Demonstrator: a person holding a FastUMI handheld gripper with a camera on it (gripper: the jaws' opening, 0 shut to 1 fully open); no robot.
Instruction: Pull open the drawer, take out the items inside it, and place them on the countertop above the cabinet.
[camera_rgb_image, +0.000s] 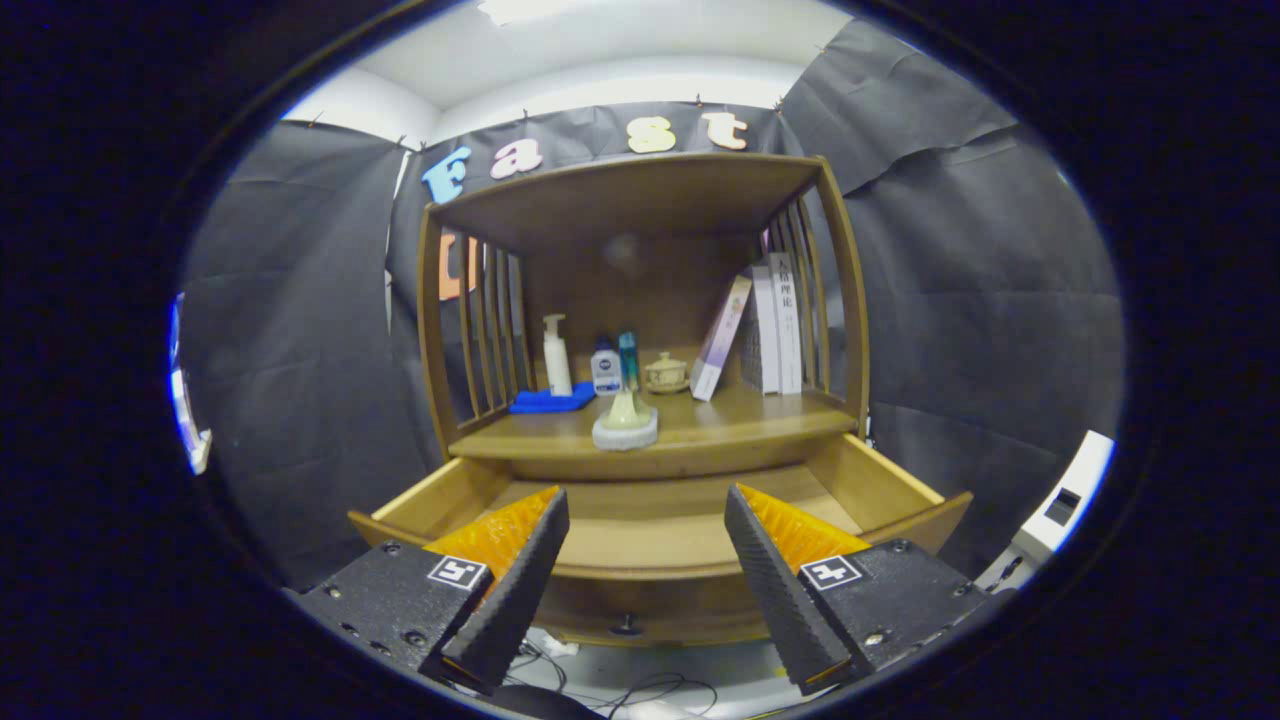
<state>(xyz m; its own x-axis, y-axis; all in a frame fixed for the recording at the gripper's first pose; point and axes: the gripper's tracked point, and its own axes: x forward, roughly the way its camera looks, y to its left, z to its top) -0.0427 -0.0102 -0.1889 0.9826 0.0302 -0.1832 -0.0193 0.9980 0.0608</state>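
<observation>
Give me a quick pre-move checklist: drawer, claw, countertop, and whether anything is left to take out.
1. Drawer pulled open: ok, it stands out from the cabinet beneath the countertop.
2. Claw free: ok, fingers spread apart over the drawer front, nothing between them.
3. Items left in drawer: cannot tell; the visible floor looks bare, but the fingers hide both front corners.
4. Item on countertop: ok, a pale cone-shaped piece on a round base sits near its front edge.
5. Room to place more: ok, bare wood to the right of that piece, in front of the books.
6. Drawer knob: ok, visible below, between the fingers.
</observation>
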